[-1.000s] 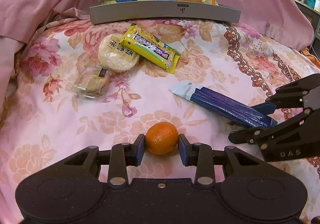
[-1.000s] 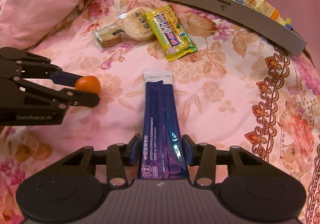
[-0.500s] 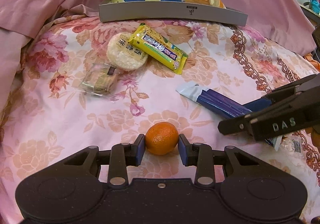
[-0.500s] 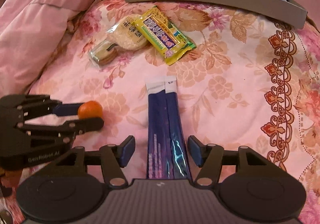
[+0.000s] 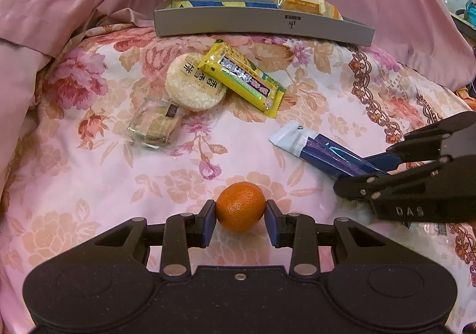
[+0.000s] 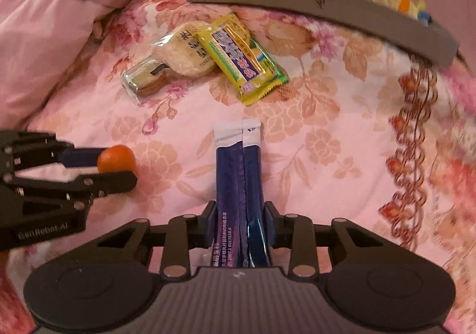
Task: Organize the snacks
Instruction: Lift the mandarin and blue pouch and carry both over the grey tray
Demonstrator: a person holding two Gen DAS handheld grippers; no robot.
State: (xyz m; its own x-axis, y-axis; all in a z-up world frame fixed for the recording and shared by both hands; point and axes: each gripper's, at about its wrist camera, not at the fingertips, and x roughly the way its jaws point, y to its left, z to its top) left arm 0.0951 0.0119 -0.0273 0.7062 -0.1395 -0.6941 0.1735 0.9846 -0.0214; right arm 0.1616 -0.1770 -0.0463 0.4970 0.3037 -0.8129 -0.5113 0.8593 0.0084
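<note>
Left gripper (image 5: pixel 240 211) jaws pinching orange (image 5: pixel 240 205), right gripper (image 6: pixel 239 219) jaws clamping sachets (image 6: pixel 239 173) lengthwise, tray (image 5: pixel 261 26) straight ahead.

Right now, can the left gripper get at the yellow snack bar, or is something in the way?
Probably not yet. The left gripper is shut on the orange, so it has no free grip. The bedspread between it and the yellow snack bar lies open.

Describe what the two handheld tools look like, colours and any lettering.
Both are matte black with jointed linkage fingers, silver rivets and blue pads. The left tool reads "GenRobot.AI" on its side; the right tool reads "DAS". No cables or sleeves are visible.
</note>
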